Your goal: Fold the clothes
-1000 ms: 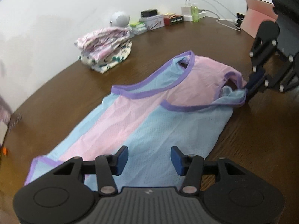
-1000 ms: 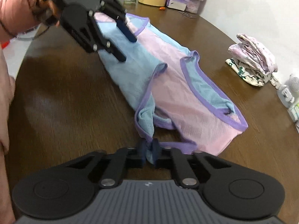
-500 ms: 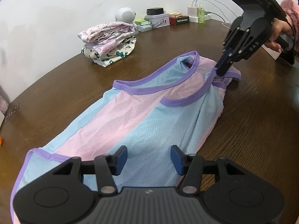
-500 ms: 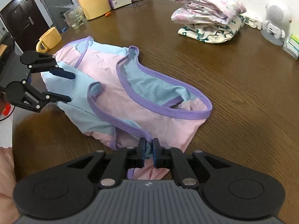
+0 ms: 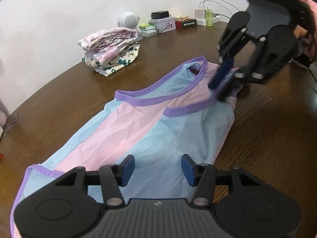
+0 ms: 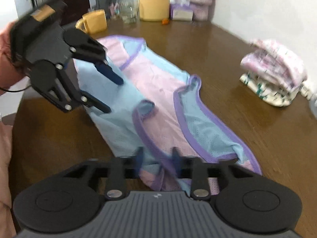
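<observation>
Table (image 5: 267,138): dark brown wood, round-edged, carrying everything here.
Vest (image 5: 150,130): sleeveless mesh top in pink and pale blue panels with purple trim, spread flat across the middle of the table, one shoulder end bunched and lifted.
Folded pile (image 5: 111,53): floral clothes stacked near the wall, well apart from the vest.
Left tongs (image 5: 157,169): blue pads standing half apart above the vest's pale blue lower part, nothing between them.
Right tongs (image 6: 157,159): blurred in their own view, fingers showing apart with the purple-trimmed shoulder strap between them; whether they pinch it cannot be told.
Yellow mug (image 6: 94,20): at the far table edge.
</observation>
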Motion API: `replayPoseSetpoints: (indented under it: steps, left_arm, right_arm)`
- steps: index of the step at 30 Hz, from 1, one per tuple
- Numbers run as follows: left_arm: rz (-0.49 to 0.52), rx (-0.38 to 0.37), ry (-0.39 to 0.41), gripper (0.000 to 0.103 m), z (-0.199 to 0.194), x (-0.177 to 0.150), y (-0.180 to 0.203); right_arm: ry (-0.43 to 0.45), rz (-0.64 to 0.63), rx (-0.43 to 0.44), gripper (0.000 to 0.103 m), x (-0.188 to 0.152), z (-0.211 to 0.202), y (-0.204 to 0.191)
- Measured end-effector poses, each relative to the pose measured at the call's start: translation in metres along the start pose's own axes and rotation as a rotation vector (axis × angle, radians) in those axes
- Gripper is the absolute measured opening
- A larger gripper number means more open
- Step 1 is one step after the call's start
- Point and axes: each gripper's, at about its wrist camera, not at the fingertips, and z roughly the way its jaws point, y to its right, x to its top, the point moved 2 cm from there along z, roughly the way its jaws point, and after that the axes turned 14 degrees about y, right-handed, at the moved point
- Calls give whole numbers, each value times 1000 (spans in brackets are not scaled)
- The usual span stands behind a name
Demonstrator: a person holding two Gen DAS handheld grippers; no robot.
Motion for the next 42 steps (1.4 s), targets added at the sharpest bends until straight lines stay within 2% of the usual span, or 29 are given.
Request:
replayPoseSetpoints:
  steps: [1,5,9,10,12,13,14,19,21,22,23,24,25,26,29,32,42]
  left_arm:
    - [2,-1,1,51,0,0,0]
    - [3,-8,5,51,-1,-1,0]
    - [-9,-10,14,52,-1,-3,-2]
    - [-13,-9,16,52,-2,-3,-2]
    - [-19,-4,21,52,-3,-4,-2]
    - [-22,-1,23,52,-3,-4,-2]
    - [-25,3,25,52,-4,-4,-2]
    - [-93,77,86,52,-31,-6,-18]
    - [-129,142,90,52,-46,-14,-29]
    - [-155,173,82,51,-53,-20,-36]
    - [-182,204,74,48,-59,-27,-43]
    - [-209,236,65,44,-66,-34,-50]
    - [-233,268,53,34,-73,-42,-57]
    - [-251,295,41,26,-78,-49,-63]
    - [-309,364,15,25,-92,-72,-78]
    - [-362,416,15,25,-106,-88,-92]
    - [-452,461,54,25,-125,-112,-108]
  right_arm:
    - [-14,27,8,1,1,3,6]
    - [-13,248,-3,1,3,0,46]
    - [-49,309,-58,2,-9,2,62]
    - [-22,304,-54,4,-8,-2,57]
    - [30,290,-46,17,-8,-10,46]
    - [54,258,-41,36,-6,-14,37]
    - [77,226,-36,48,-5,-17,27]
    - [112,129,-61,48,-6,-14,-2]
    - [127,127,-72,47,-8,-12,-7]
    - [128,138,-67,41,-9,-10,-6]
    - [128,148,-64,29,-11,-8,-5]
    - [119,151,-73,21,-12,-6,-4]
    - [110,156,-81,9,-14,-5,-2]
    - [102,184,-87,7,-17,-4,1]
    - [104,290,-89,3,-25,-7,12]
    - [103,333,-97,3,-29,-11,15]
    - [46,388,-138,2,-32,-21,17]
